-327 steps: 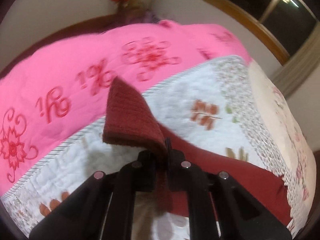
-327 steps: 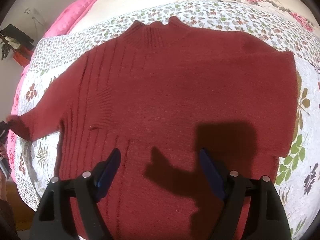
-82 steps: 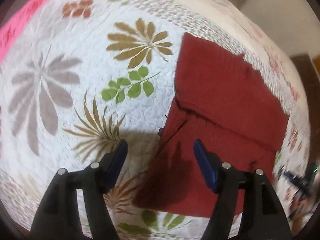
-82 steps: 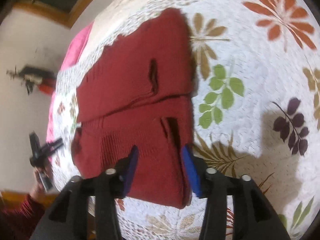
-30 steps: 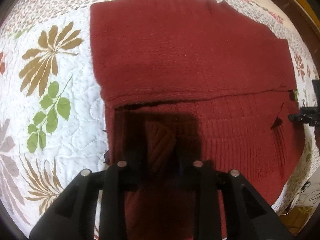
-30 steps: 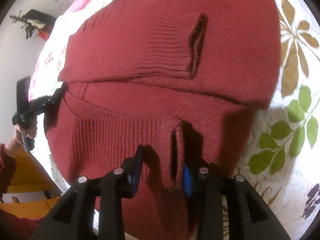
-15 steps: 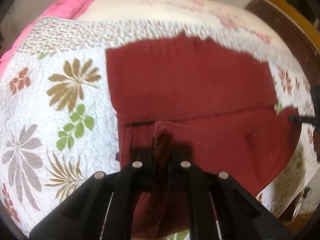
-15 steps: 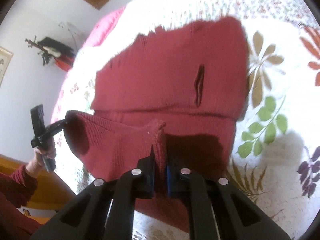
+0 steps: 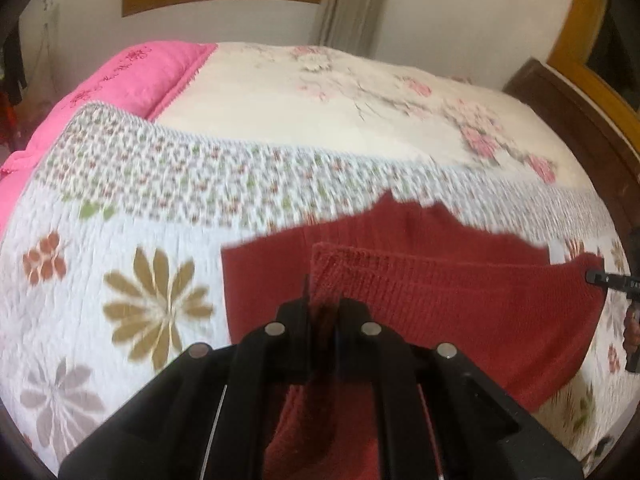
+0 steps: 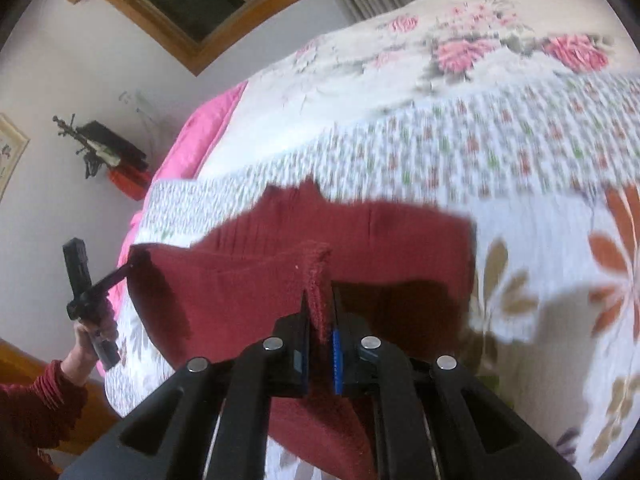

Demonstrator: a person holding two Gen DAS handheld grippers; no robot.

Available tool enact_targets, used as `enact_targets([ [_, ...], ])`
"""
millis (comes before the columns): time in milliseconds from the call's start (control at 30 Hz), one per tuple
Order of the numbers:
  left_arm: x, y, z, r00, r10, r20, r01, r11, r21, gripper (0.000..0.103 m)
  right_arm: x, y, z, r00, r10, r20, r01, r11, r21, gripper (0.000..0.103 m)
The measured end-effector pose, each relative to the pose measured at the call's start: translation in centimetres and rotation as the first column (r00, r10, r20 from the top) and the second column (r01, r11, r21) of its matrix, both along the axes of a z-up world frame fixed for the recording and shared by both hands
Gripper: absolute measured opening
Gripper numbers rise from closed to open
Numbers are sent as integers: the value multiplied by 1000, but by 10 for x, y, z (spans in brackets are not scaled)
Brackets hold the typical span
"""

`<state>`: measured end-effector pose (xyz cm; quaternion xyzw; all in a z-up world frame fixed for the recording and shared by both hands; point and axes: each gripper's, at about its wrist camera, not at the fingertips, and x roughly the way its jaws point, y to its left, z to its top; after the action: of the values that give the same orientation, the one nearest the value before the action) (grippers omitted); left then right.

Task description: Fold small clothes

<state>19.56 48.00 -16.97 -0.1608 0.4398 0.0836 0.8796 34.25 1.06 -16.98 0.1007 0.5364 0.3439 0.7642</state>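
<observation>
Fingers of left gripper and right gripper clamped on red sweater hem corners, lifted edge stretched between; collar lying ahead, frame centre, on quilt.

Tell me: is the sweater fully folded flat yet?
No. Both grippers, left and right, pinch the sweater's near edge lifted off the quilt, mid-fold.

The sweater is dark red knit. The quilt is white with tan, rust and grey flowers (a small-print floral band toward 12 o'clock). A pink blanket lies at 10 o'clock, a cream rose-printed bedspread at 12.
</observation>
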Motion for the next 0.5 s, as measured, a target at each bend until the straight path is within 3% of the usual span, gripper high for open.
enact_targets([
  [167,54,18,-14,999,34,-16,-34,999,28,6,61,23,-11,1000,-28,4,29,999,-36,8],
  [367,97,28,-72,987,50,-156,-44,998,39,7,104,46,-73,994,-57,-98,43,989,-140,8],
  [500,108,32,-103,973,64,-224,-54,997,49,7,111,46,-97,988,-86,-129,66,986,-154,10],
])
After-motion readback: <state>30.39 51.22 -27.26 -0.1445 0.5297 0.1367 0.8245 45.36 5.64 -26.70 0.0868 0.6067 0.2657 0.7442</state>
